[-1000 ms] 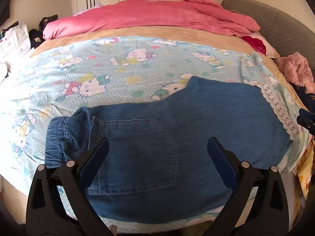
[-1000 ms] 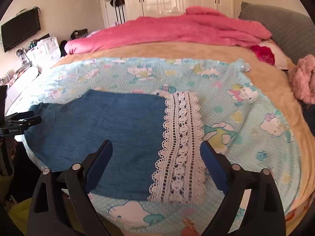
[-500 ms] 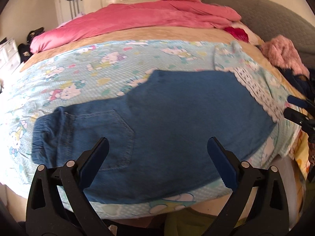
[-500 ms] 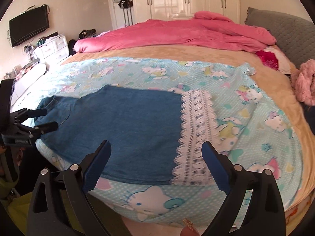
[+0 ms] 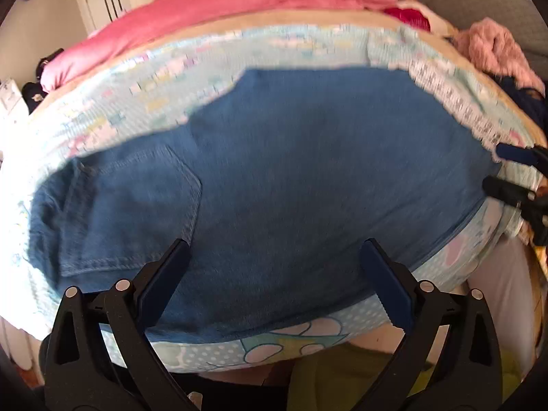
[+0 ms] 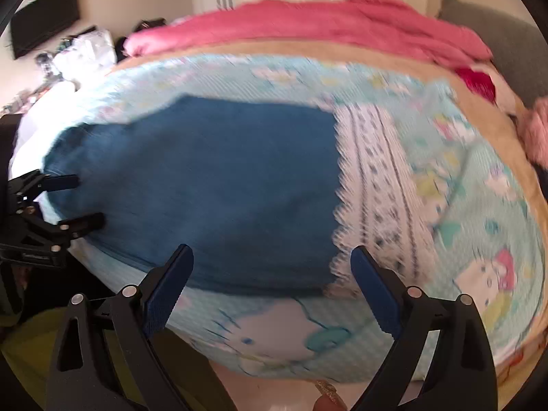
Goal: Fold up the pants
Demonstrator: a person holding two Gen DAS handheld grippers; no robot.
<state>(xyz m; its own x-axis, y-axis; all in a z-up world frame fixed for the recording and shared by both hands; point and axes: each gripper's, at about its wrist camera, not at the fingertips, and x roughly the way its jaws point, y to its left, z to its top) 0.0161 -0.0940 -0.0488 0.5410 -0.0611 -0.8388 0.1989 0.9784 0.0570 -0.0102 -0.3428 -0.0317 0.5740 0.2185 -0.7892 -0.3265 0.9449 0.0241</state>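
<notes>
The blue denim pants (image 5: 291,171) lie flat near the bed's front edge, waistband at the left with a back pocket (image 5: 137,205) up. A white lace hem (image 6: 376,188) ends the legs at the right. My left gripper (image 5: 274,263) hovers open over the near edge of the pants, holding nothing. My right gripper (image 6: 270,270) is open too, above the near edge close to the lace hem. Each gripper shows at the other view's side: the right gripper (image 5: 513,178) and the left gripper (image 6: 61,202). Both views are motion-blurred.
The pants rest on a light blue cartoon-print blanket (image 6: 462,171) over a tan bedspread (image 6: 376,48). A pink duvet (image 5: 257,0) is heaped at the far side, with a pink fuzzy garment (image 5: 493,51) at the right. A person's green clothing (image 5: 342,376) shows below the bed edge.
Both grippers have drawn back toward the near edge of the bed and stayed open. The pants fill more of the left view and lie as before.
</notes>
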